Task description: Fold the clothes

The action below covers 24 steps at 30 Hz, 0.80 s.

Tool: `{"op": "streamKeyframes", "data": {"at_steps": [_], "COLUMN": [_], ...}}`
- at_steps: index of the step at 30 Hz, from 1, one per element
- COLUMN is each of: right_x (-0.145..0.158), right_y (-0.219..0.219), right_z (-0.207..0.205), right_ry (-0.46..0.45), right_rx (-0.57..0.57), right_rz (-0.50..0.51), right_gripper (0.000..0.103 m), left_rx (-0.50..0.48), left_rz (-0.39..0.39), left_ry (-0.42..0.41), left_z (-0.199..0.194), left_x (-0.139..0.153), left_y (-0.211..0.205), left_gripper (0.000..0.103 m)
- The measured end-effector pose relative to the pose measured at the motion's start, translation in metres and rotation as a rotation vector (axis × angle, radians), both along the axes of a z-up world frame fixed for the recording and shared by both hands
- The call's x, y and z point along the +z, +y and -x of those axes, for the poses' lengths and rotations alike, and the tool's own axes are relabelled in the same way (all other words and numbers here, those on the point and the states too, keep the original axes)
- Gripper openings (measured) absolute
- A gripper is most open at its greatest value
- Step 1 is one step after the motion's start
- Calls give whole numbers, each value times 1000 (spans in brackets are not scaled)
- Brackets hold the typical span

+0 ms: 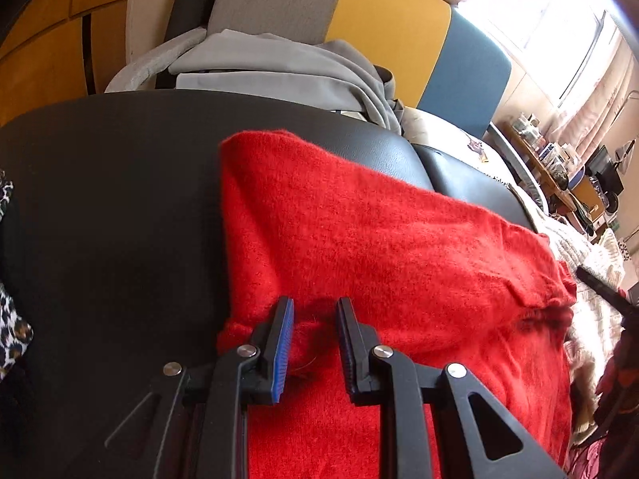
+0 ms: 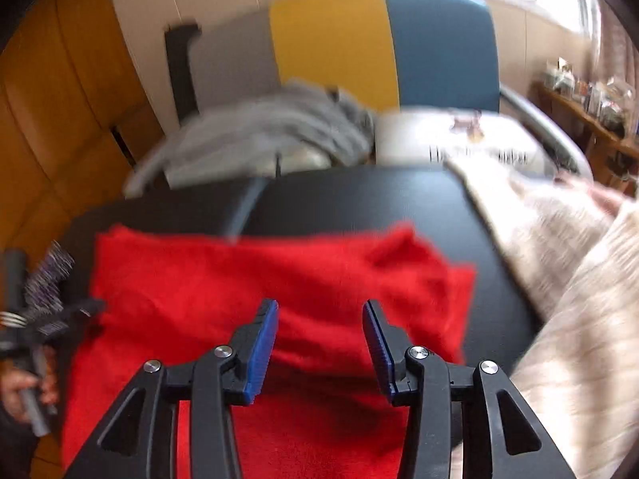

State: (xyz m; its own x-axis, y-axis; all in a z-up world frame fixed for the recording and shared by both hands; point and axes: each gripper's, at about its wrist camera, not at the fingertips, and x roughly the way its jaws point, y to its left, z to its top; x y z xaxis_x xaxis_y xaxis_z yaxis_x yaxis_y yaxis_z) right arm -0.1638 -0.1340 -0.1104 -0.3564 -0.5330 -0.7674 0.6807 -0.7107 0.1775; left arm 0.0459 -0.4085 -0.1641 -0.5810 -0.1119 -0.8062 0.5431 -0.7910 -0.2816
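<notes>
While apart above the red sweater [image 1: 359,239], both tongs, left [image 1: 315,303] narrow, right [image 2: 321,305] wide, near its hem.

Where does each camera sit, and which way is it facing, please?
Left wrist: on the left claw, looking along its parted fingers across the red sweater on the black surface; the right claw's tip shows at far right.
Right wrist: on the right claw, fingers wide apart, facing the same sweater; a hand on the other handle shows at left.
Shared: the sweater, grey garment, yellow-and-blue chair back.
</notes>
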Motion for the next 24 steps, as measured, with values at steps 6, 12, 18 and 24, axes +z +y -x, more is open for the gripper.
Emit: {"op": "streamKeyframes", "data": {"at_steps": [6,12,18,24], "right_x": [-35,-32,-37,-39], "right_y": [9,8,8,5], "right_z": [-12,-14,-19,-15], "right_ry": [62,80,86,76], "right_rx": [10,12,13,7], "right_rz": [28,28,29,33], "right_gripper": [46,48,48,50], "left_rx": [12,4,-5,29], "left_rz": [51,218,274,289], "left_ry": [-5,12,7,-91], "left_z": [-12,-5,18,43], "left_x": [5,35,45,21], "left_y": [9,32,30,12], "left_gripper": [21,22,25,27]}}
